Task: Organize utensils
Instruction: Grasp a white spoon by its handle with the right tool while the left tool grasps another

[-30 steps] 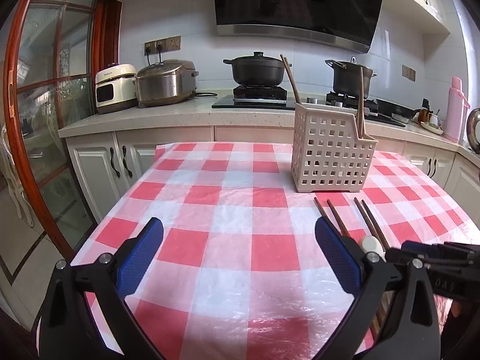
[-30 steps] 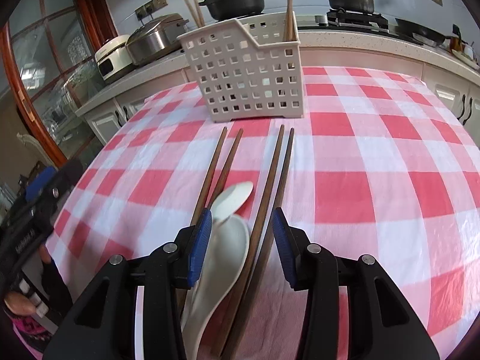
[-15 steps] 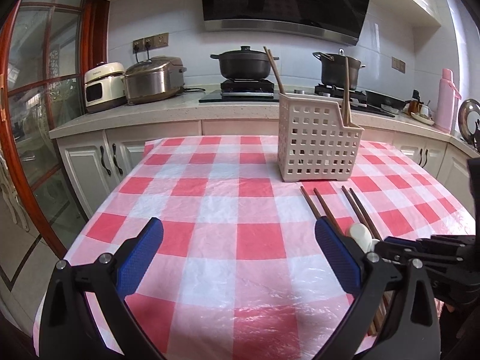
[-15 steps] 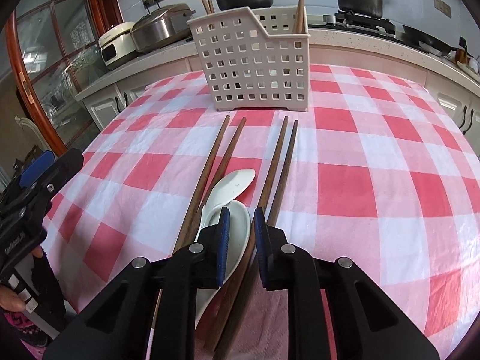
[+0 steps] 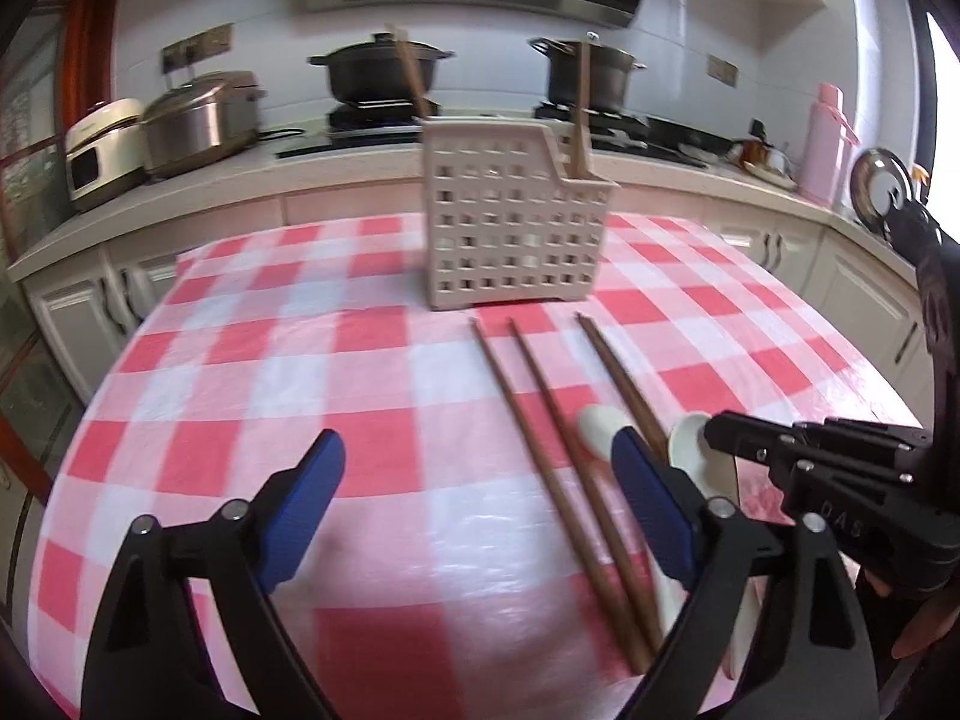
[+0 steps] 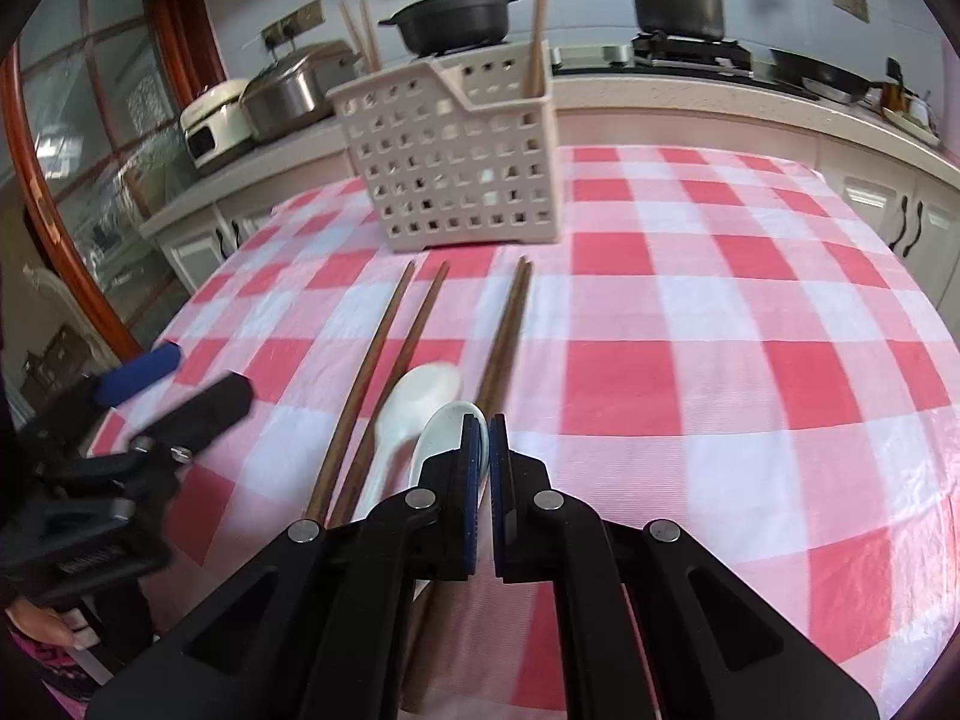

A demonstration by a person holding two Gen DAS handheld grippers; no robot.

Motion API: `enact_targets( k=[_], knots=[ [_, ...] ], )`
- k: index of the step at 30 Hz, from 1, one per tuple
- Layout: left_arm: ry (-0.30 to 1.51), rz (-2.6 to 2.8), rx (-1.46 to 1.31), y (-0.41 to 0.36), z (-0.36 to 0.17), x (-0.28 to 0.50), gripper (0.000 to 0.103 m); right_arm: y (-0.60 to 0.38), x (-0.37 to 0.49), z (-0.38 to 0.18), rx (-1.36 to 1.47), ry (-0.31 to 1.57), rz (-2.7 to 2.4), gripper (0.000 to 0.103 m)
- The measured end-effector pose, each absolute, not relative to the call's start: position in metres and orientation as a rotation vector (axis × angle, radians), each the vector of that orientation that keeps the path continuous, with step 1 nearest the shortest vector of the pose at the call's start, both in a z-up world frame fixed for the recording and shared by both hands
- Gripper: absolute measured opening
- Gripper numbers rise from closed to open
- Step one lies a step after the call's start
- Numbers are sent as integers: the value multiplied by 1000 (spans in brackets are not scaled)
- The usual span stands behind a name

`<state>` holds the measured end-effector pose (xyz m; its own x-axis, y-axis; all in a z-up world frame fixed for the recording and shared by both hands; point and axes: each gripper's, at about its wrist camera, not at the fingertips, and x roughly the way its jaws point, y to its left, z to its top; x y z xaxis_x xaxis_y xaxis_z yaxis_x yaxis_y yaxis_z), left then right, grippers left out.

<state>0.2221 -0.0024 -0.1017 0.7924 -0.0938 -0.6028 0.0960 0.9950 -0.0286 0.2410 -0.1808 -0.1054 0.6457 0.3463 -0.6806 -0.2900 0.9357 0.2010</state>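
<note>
- Left gripper (image 5: 474, 498): jaws spread wide with nothing between them, though they have just been closing a little; it hangs over bare checked cloth, its right pad beside the left pair of chopsticks (image 5: 558, 456).
- Centre: the perforated utensil basket (image 6: 450, 168) stands upright at the far side of the bench (image 6: 750, 372), chopsticks already in it. Two pairs of chopsticks and two white ceramic spoons (image 6: 414, 414) lie loose on the cloth just in front of it.
- Right gripper (image 6: 485, 438): jaws have just been closing and are now clenched; whether they pinch the nearer spoon's handle or the right pair of chopsticks (image 6: 507, 330) I cannot tell.
- Step, as I judge: picking up one loose utensil. Next calls for a lift, then a carry forward to the basket's open top.
- Room: open cloth to the right; the left gripper crowds the other side.
</note>
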Motion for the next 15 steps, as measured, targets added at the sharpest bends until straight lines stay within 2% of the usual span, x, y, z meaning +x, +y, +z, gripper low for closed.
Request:
enact_targets(
  k=[5,15],
  knots=[
    [671,-154,32,-30,-106,233,75,-207,241,-105,110,771,314,4],
    [805,-205,74,-69,-126,269,37,-236,240,-108,145,747,290,4]
  ],
)
